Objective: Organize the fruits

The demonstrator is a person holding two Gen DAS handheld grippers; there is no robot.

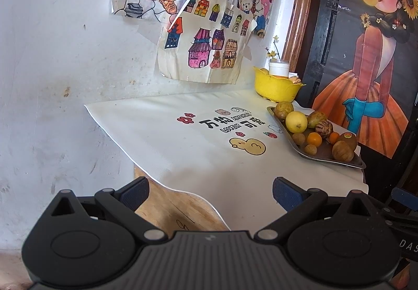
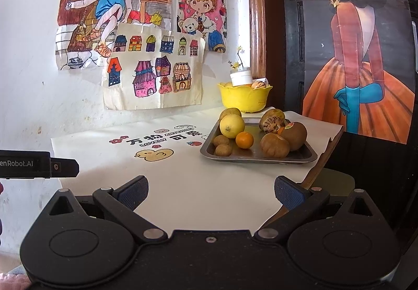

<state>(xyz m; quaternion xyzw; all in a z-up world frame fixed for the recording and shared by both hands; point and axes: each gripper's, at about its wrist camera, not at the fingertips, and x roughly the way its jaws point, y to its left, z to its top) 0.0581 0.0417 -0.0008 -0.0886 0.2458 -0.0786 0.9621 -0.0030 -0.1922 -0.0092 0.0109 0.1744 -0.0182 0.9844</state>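
Left gripper (image 1: 210, 194): hovering above the near edge of the table, blue-padded fingers spread wide, gripping nothing.
Right gripper (image 2: 210, 193): also hanging over the near part of the table, fingers spread wide, pinching nothing.
Tablecloth (image 2: 183, 185): lying white beneath both claws, showing a printed yellow duck (image 2: 154, 154) ahead and left of the right claw.
Metal tray (image 2: 261, 158): sitting ahead and slightly right of the right claw; far ahead-right of the left claw (image 1: 337, 160), well apart from both.
Lemon (image 2: 232, 125): resting at the tray's far-left part, touching a brownish round fruit behind it.
Small orange (image 2: 244, 140): sitting mid-tray, just right of the lemon.
Small brown fruits (image 2: 222, 150): lying at the tray's near-left corner, two close together.
Large brown fruits (image 2: 274, 145): crowding the tray's right side, one bearing a small sticker.
Striped fruit (image 2: 271, 124): sitting behind the large brown ones.
Yellow bowl (image 2: 244, 100): standing beyond the tray, farthest from the claws, holding a white jar (image 2: 241, 78) and possibly two pale fruits, too hidden for certainty.
Wall drawings (image 2: 154, 73): hanging straight ahead, above the table.
Poster (image 2: 358, 54): hanging far right of both claws, showing a figure in an orange skirt.
Other device (image 2: 39, 163): jutting in at the left of the right claw, black, lettered.
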